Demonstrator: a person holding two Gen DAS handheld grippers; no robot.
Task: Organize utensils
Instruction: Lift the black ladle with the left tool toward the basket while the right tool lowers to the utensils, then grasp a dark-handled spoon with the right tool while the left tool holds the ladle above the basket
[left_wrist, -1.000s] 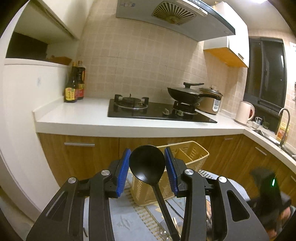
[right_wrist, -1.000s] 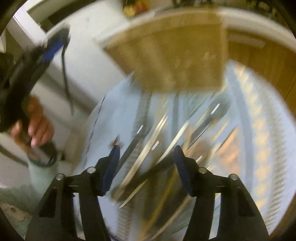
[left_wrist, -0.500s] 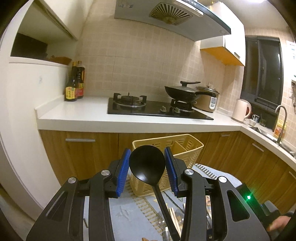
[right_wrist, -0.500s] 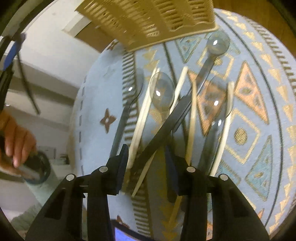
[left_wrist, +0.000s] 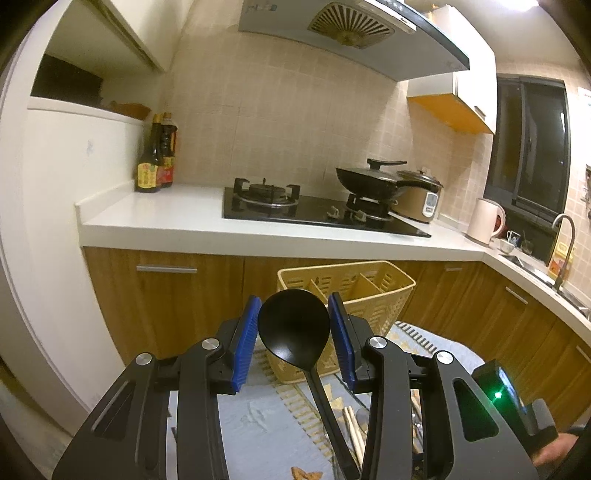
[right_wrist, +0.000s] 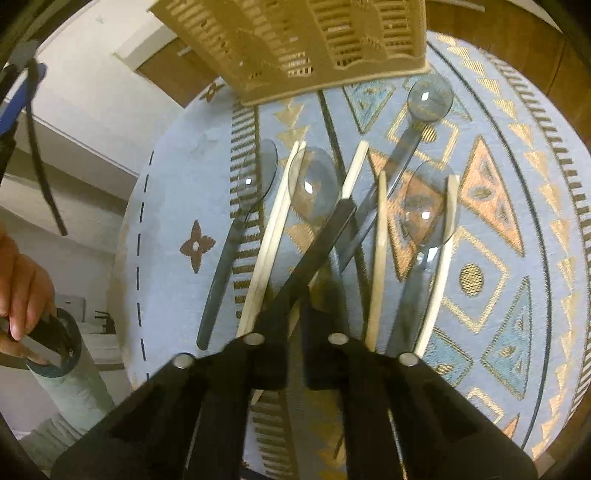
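Black ladle (left_wrist: 293, 328) upright, bowl up, handle running down, clamped in left tool (left_wrist: 293, 325), right tool (right_wrist: 295, 332) nearly closed around a black handle (right_wrist: 314, 254) (grip unclear), on table (right_wrist: 173, 221) before basket (right_wrist: 295, 40).

We count four clear spoons (right_wrist: 312, 182) on the patterned cloth (right_wrist: 509, 236), and five pale chopsticks (right_wrist: 380, 254) among them. One black ladle (left_wrist: 293, 328) and one yellow slotted basket (left_wrist: 373, 295) make up the rest. Back on the bench (left_wrist: 155, 221) we see two dark sauce bottles (left_wrist: 155, 155), one black pan (left_wrist: 373, 179), one rice cooker (left_wrist: 423, 195) and one kettle (left_wrist: 484, 221).
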